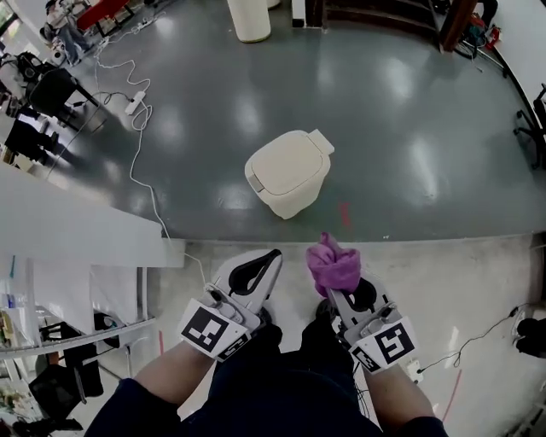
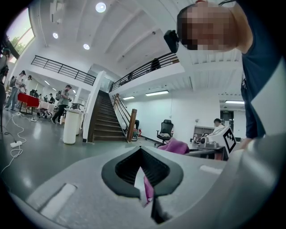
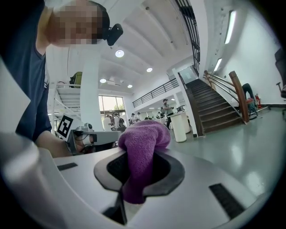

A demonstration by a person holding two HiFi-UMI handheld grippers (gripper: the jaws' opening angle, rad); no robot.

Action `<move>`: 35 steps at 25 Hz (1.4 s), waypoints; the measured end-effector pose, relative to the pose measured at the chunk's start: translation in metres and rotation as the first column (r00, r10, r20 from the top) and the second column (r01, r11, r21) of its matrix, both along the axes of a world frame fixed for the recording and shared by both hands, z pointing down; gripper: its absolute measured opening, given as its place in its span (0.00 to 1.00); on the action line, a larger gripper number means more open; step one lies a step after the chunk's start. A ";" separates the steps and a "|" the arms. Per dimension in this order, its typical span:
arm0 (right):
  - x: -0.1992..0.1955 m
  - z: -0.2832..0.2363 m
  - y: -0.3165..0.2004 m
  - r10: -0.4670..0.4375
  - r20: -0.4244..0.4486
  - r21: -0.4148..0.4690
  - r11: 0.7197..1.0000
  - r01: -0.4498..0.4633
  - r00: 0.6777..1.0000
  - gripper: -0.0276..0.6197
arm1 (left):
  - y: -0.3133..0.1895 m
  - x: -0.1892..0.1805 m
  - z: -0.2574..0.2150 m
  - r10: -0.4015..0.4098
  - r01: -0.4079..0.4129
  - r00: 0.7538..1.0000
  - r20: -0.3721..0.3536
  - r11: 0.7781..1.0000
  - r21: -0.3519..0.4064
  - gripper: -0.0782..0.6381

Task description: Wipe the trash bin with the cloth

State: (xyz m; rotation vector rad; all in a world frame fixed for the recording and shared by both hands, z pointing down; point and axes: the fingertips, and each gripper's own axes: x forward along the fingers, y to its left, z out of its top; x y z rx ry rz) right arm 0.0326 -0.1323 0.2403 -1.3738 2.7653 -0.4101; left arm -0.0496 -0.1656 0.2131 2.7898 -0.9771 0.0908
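A cream trash bin (image 1: 288, 171) with its flip lid down stands on the grey floor, ahead of both grippers and well apart from them. My right gripper (image 1: 338, 287) is shut on a bunched purple cloth (image 1: 332, 263), which sticks out past its tips; the right gripper view shows the cloth (image 3: 141, 150) pinched between the dark pads. My left gripper (image 1: 270, 258) is held beside it at the left, shut with nothing in it; its pads (image 2: 154, 167) meet in the left gripper view, where the cloth (image 2: 174, 145) shows off to the right. Both grippers are held low and close to the person's legs.
A taller white bin (image 1: 249, 19) stands far off near a staircase (image 2: 105, 120). White cables and a power strip (image 1: 135, 103) trail over the floor at the left. A white bench with shelves (image 1: 77, 226) borders the left side. Office chairs and people are in the background.
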 end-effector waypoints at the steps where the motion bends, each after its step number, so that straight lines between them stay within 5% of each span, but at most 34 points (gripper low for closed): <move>1: 0.000 0.007 -0.006 0.014 0.002 0.001 1.000 -0.014 1.000 0.16 | -0.007 -0.001 0.007 0.001 -0.001 1.000 0.000 1.000 -0.001 0.10; 17: 0.039 0.158 -0.089 0.154 0.044 -0.009 0.988 -0.154 0.987 0.15 | -0.136 -0.001 0.174 -0.051 0.051 0.990 0.133 0.999 0.004 0.10; 28: 0.059 0.275 -0.147 0.198 0.012 -0.019 0.980 -0.198 0.980 0.16 | -0.205 -0.014 0.303 -0.113 0.120 0.942 0.317 0.993 -0.004 0.10; 35: 0.072 0.332 -0.182 0.249 0.005 -0.028 0.968 -0.249 0.968 0.16 | -0.225 -0.020 0.344 -0.121 0.116 0.910 0.397 0.993 0.037 0.10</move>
